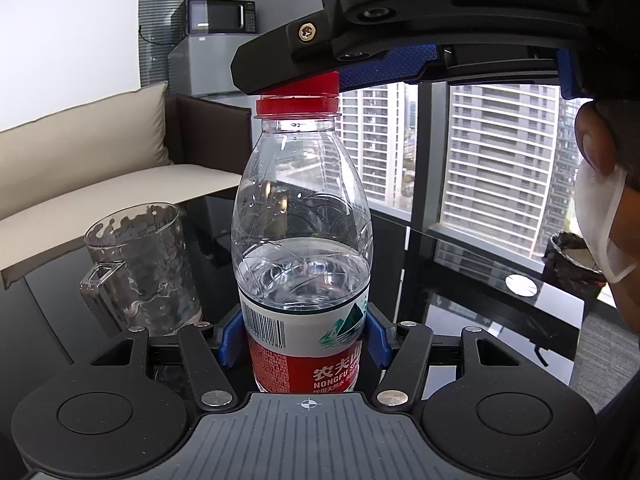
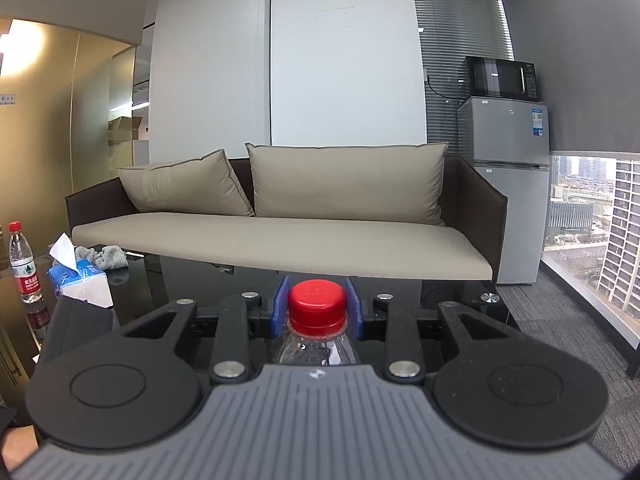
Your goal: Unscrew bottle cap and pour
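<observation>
Gripping the clear plastic water bottle with the red-and-white label (image 1: 302, 240) in my left fingers (image 1: 304, 340); the blue pads press on the label band from both sides, low in the middle of the left wrist frame. Bottle upright, about half full, water line just above the label.

My right fingers (image 2: 317, 308) are clamped on the red ribbed screw cap (image 2: 317, 306), one blue pad against each side, at lower centre of the right wrist frame. In the left wrist view that same gripper comes in across the top of the frame, covering the upper part of the cap (image 1: 298, 98). Cap sits on the neck; I cannot tell whether it has loosened.

Clear glass pitcher with a handle (image 1: 138, 272) stands at the left of the left wrist frame, just beside the bottle, on the glossy black glass surface (image 1: 460, 280). It looks empty, wet inside.

Far left of the right wrist frame: a second red-capped water bottle (image 2: 22, 264), upright, a blue-and-white tissue pack (image 2: 80, 280) beside it, a grey crumpled cloth (image 2: 106, 258) behind the pack.

Background: beige-cushioned brown sofa (image 2: 280, 216); black microwave (image 2: 502, 76) on a silver fridge (image 2: 508, 184) at upper right. A person's masked head shows at the right edge of the left wrist frame.
</observation>
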`<state>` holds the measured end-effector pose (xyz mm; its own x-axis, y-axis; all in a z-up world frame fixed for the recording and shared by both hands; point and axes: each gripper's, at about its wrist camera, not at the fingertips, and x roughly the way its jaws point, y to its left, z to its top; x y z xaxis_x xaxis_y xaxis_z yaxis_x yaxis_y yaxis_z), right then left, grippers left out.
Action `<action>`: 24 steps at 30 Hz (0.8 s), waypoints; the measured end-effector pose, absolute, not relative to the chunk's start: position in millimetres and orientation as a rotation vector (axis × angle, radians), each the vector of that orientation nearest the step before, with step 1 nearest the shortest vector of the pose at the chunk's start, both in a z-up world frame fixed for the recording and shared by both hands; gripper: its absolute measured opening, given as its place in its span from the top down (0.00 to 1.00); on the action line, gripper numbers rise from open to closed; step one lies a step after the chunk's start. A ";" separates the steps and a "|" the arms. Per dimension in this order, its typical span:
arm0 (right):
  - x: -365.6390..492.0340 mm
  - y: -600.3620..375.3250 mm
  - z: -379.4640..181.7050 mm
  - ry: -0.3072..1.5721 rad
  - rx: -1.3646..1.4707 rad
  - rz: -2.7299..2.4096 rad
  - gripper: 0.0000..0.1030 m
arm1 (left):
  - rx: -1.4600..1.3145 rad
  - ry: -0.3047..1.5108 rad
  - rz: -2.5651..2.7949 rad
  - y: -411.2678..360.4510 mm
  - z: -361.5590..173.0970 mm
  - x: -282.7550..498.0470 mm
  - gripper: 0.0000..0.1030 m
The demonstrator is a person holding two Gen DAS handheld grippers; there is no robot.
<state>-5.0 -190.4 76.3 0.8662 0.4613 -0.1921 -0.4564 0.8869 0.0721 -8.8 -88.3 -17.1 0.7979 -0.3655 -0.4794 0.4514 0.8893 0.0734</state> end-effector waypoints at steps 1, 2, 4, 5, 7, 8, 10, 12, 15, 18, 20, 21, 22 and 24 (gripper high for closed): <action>-4.0 -191.2 76.1 0.205 0.017 0.495 0.69 | 0.188 0.474 -0.442 -88.1 -17.1 -8.9 0.45; -2.7 -192.7 75.6 0.203 0.011 0.515 0.69 | 0.188 0.474 -0.444 -87.5 -17.1 -9.0 0.46; 0.8 -196.6 75.7 0.200 0.006 0.554 0.69 | 0.184 0.472 -0.450 -85.8 -17.2 -9.1 0.46; 2.4 -199.2 75.0 0.196 0.003 0.570 0.69 | 0.185 0.469 -0.452 -85.5 -17.3 -9.5 0.46; 4.8 -203.4 74.1 0.189 -0.005 0.602 0.69 | 0.186 0.464 -0.453 -85.3 -17.9 -9.7 0.46; 5.4 -204.3 74.1 0.185 -0.011 0.616 0.69 | 0.187 0.463 -0.454 -85.1 -18.1 -9.8 0.46; 7.9 -206.2 74.4 0.179 -0.019 0.639 0.70 | 0.187 0.462 -0.455 -84.7 -18.5 -9.8 0.46; 10.6 -208.3 74.7 0.177 -0.024 0.661 0.70 | 0.185 0.461 -0.456 -84.2 -18.8 -9.6 0.46; 15.0 -212.5 74.6 0.170 -0.035 0.703 0.70 | 0.180 0.461 -0.459 -82.5 -19.5 -9.2 0.46; 19.5 -217.9 74.4 0.182 0.009 0.712 0.69 | 0.177 0.459 -0.461 -81.4 -20.1 -9.0 0.46; 19.4 -217.4 75.2 0.197 0.043 0.681 0.69 | 0.179 0.456 -0.458 -82.2 -20.2 -9.2 0.46; 16.1 -212.7 76.2 0.197 0.037 0.647 0.69 | 0.179 0.456 -0.457 -82.5 -20.2 -9.3 0.46; 12.2 -207.0 77.2 0.198 0.027 0.618 0.68 | 0.180 0.458 -0.454 -82.7 -20.1 -9.7 0.46; 5.8 -197.5 78.4 0.202 0.018 0.574 0.68 | 0.180 0.460 -0.452 -82.1 -20.3 -10.2 0.46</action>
